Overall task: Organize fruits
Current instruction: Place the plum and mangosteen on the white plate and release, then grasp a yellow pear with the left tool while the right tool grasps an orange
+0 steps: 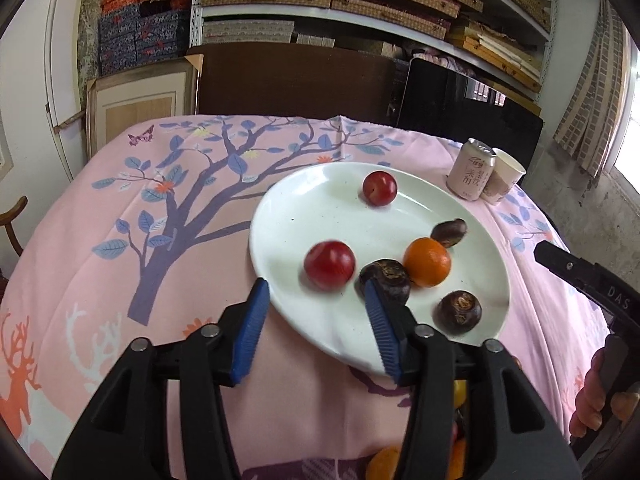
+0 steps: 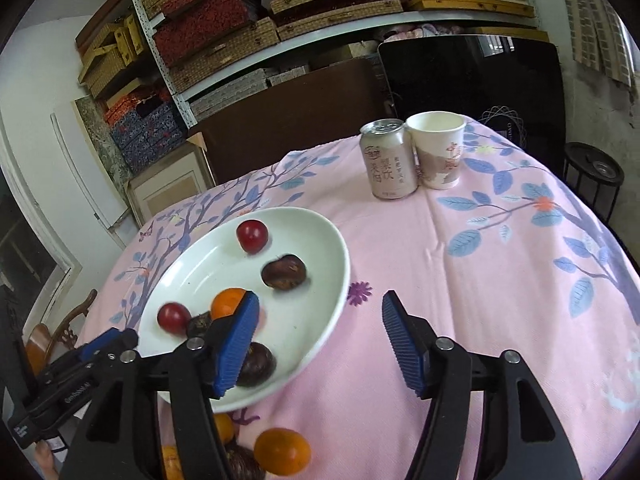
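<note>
Six fruits sit on my white plate [image 1: 304, 216]; both tongs, left [image 1: 316, 300] and right [image 2: 318, 312], hang wide and empty. Knocking the overhanging near-edge rim could tip it.

Box-stacked shelves [image 1: 360, 4], white wall [image 2: 36, 80], daylit window [image 1: 630, 132].

The pink drink can [image 2: 389, 164] on the desk carries vertical Chinese characters on its side: in the right wrist view "来伯" reads in large strokes on its left, "梨饮" beside it, and a further column of characters too small to make out. A small round logo sits above them, unreadable. In the left wrist view, the black body of the right hand-held gripper [image 1: 588, 280] shows the pale letters "DAS". In the right wrist view, the left hand-held gripper [image 2: 64, 384] bears a line of small white print along its side, too blurred to read.
</note>
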A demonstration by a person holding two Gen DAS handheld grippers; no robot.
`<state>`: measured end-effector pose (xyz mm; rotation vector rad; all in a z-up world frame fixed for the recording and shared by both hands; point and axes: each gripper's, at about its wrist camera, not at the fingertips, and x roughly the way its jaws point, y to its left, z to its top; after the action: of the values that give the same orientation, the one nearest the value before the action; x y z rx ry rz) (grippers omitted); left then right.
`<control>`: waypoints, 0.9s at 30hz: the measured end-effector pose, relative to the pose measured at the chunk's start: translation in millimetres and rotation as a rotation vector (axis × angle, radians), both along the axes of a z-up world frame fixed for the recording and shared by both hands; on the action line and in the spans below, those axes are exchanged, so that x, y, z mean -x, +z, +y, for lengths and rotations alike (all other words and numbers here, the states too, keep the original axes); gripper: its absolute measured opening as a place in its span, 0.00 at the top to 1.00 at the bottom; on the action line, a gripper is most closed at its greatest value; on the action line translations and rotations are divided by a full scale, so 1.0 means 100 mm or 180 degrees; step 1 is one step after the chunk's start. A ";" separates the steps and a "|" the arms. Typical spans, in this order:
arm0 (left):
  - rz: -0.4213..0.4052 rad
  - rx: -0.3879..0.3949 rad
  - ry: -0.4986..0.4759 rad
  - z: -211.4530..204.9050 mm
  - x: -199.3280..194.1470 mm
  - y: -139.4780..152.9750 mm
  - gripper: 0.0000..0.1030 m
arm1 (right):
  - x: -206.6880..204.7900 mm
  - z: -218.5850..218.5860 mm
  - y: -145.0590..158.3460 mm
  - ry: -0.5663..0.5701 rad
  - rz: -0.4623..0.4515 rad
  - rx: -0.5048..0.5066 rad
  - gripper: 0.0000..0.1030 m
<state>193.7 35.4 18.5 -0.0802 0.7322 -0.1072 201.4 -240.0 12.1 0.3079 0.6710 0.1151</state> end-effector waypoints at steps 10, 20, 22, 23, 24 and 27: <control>0.0121 -0.0007 -0.0054 0.05 0.56 -0.17 0.41 | 0.46 -0.07 -0.17 0.0039 0.0116 0.0038 0.31; 0.0039 -0.0149 -0.0382 -0.16 1.02 -0.21 0.28 | 0.57 -0.17 -0.17 0.0003 0.0127 -0.0072 0.28; 0.0071 -0.0249 -0.0446 -0.25 1.03 -0.25 0.28 | 0.56 -0.19 -0.17 0.0002 0.0146 -0.0104 0.28; 0.0093 -0.0269 -0.0469 -0.27 1.02 -0.26 0.28 | 0.56 -0.18 -0.17 0.0002 0.0150 -0.0108 0.28; 0.0109 -0.0286 -0.0491 -0.29 1.01 -0.28 0.28 | 0.56 -0.18 -0.17 0.0005 0.0151 -0.0110 0.28; 0.0135 -0.0329 -0.0522 -0.33 1.00 -0.32 0.28 | 0.57 -0.18 -0.17 0.0019 0.0143 -0.0104 0.28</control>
<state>94.2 2.3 -13.2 0.0765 0.7848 -0.2245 144.7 -257.6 -4.5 0.3409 0.7152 0.1251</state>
